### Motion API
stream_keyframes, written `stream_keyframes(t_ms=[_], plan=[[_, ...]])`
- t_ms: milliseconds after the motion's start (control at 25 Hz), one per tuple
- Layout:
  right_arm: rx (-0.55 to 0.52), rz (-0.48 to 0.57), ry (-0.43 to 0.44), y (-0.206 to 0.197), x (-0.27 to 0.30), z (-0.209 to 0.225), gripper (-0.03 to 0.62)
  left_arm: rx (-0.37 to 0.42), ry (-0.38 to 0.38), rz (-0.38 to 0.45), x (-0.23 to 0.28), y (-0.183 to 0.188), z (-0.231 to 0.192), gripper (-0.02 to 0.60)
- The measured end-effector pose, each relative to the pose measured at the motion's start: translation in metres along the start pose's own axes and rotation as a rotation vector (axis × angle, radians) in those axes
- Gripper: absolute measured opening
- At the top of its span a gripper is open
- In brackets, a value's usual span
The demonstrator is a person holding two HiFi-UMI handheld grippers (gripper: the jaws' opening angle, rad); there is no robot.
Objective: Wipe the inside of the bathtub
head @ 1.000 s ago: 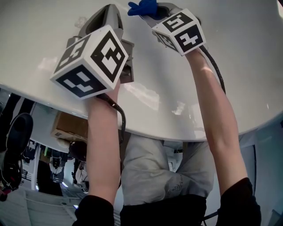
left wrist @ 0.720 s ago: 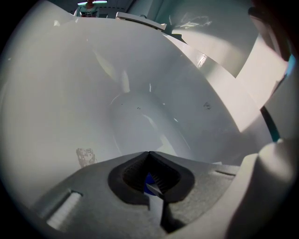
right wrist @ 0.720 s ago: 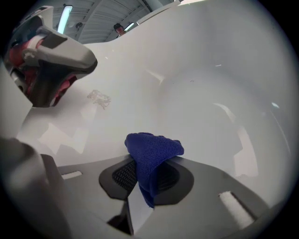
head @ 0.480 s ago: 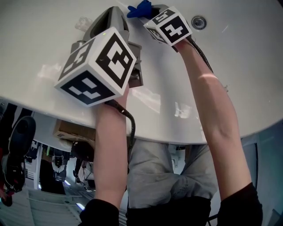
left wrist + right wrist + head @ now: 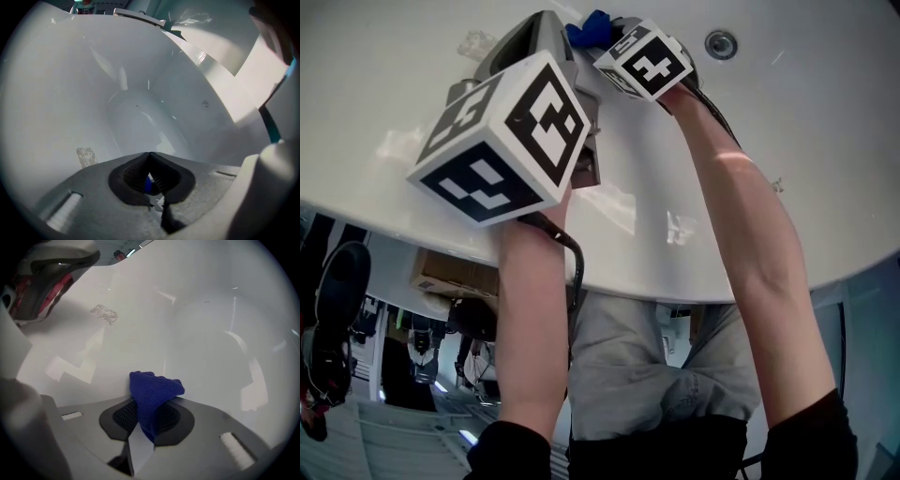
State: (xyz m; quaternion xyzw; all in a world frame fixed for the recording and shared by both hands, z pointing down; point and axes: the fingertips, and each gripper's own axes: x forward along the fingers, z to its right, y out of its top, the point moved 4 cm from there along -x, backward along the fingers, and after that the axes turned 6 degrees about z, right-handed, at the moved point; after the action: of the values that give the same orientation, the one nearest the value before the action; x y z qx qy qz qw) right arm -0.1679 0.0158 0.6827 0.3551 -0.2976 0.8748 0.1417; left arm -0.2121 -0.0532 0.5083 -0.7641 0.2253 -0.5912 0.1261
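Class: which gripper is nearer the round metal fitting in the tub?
Right. The right gripper, holding the blue cloth, is just left of the fitting; the left gripper is farther left.

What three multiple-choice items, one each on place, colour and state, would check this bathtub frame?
1. In the head view, relative to the cloth, the round metal fitting lies: A) to the left B) underneath C) to the right.
2. The cloth is: A) blue B) red C) white.
3. The right hand-held gripper is: A) open and empty B) shut on the cloth C) out of view.

Key: C, the fitting sits on the white bathtub right of the cloth; A, both views show it blue; B, the right gripper view shows the jaws clamping a fold of it.
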Motion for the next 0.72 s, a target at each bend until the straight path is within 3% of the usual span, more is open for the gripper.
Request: stream_keyframes(t_ms=[720], plan=[[0.027,0.017,0.097,-0.001,-0.043,-0.061,0.075,-0.009,0.017,0.006,-0.039,0.014,0.011,0.002]])
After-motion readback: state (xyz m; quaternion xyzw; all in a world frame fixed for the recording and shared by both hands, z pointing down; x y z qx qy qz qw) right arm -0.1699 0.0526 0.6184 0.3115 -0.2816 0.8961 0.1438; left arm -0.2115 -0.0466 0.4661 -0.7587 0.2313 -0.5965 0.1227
